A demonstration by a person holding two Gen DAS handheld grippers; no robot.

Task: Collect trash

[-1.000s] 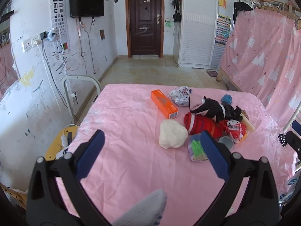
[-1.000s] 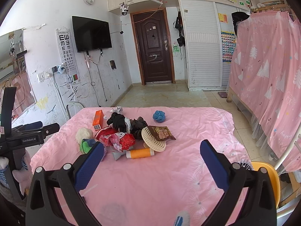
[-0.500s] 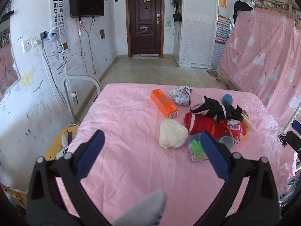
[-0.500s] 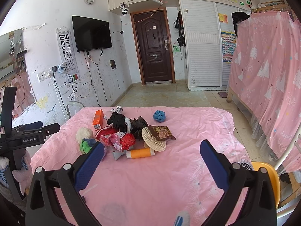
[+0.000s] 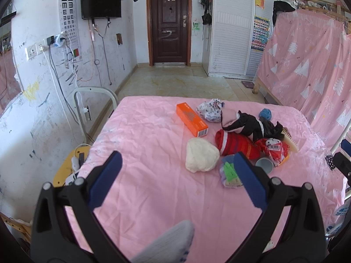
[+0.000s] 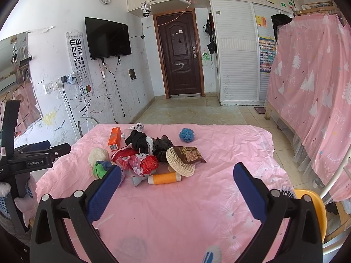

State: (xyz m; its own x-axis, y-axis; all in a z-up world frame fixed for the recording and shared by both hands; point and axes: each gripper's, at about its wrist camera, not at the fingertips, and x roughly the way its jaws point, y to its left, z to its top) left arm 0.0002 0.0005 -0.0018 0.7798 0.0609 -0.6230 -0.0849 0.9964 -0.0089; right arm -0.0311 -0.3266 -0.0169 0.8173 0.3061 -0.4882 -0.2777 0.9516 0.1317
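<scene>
A pile of items lies on the pink-covered table (image 5: 142, 175): an orange box (image 5: 191, 121), a white lump (image 5: 201, 157), a red striped cloth (image 5: 235, 144), a red crinkled wrapper (image 5: 275, 150), black clothing (image 5: 252, 125), a green-and-clear packet (image 5: 229, 173) and a grey cup (image 5: 264, 165). The right wrist view shows the wrapper (image 6: 140, 163), a brown snack packet (image 6: 189, 154), an orange tube (image 6: 163, 178) and a cream brush (image 6: 179, 162). My left gripper (image 5: 177, 182) is open and empty, short of the pile. My right gripper (image 6: 176, 191) is open and empty above the near table.
A blue ball (image 6: 186, 134) and a patterned cloth (image 5: 209, 109) lie at the far side. A white chair frame (image 5: 94, 107) stands left of the table. A yellow stool (image 6: 316, 206) sits at the right. A pink curtain (image 6: 318, 92) hangs at the right.
</scene>
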